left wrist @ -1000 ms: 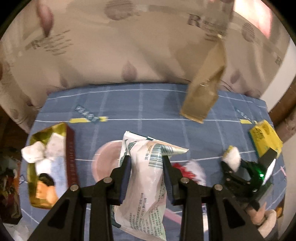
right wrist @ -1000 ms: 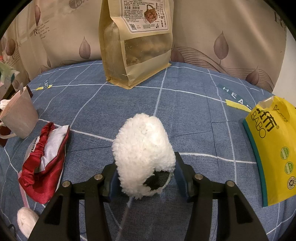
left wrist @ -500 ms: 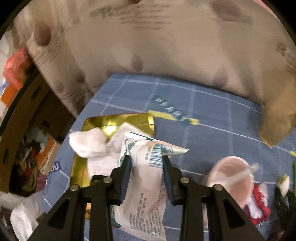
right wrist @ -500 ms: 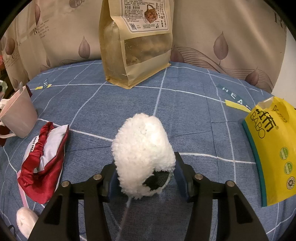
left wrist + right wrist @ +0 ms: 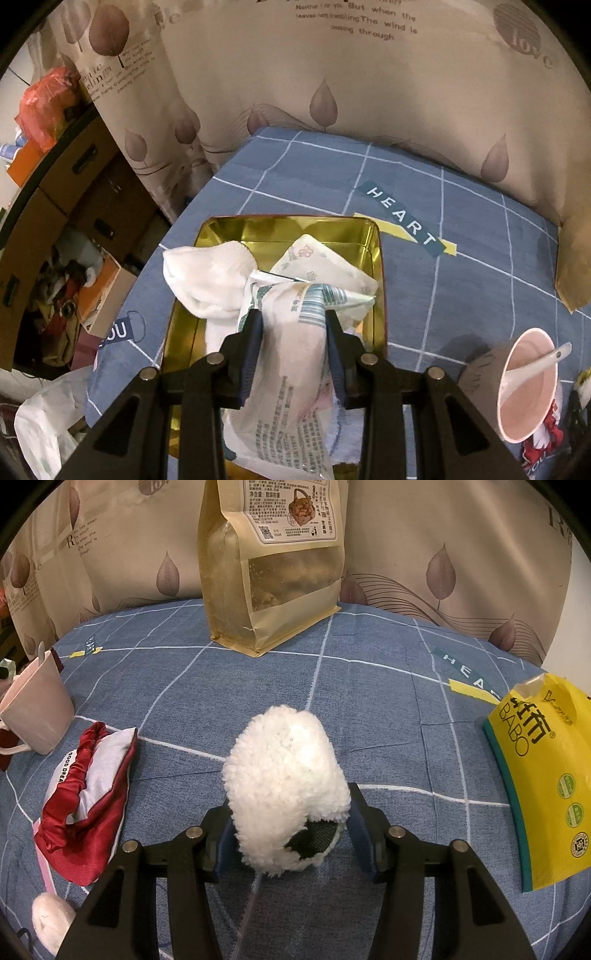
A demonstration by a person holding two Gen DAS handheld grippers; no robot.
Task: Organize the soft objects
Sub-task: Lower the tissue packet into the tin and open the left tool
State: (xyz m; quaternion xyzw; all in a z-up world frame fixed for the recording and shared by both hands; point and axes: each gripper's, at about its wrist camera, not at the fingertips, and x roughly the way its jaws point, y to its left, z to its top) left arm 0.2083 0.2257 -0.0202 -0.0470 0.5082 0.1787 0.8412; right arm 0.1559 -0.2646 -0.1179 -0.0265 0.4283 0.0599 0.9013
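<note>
The left claw (image 5: 293, 332) is clamped on a soft white packet (image 5: 291, 354), held over the gold tin (image 5: 284, 227), which sits close to the left edge of the tabletop (image 5: 461, 295); a white sock (image 5: 207, 277) is draped over its rim. Bare cloth is seen beyond the tin. Only the right view shows the right claw (image 5: 290, 830), partly closed on a fluffy white slipper (image 5: 280, 782), with open room between the red pouch (image 5: 88, 797) and the yellow bag (image 5: 546, 790).

Blue checked cloth (image 5: 369, 709) carries tin (image 5: 288, 229), cup (image 5: 33, 709), pouches (image 5: 271, 568).
</note>
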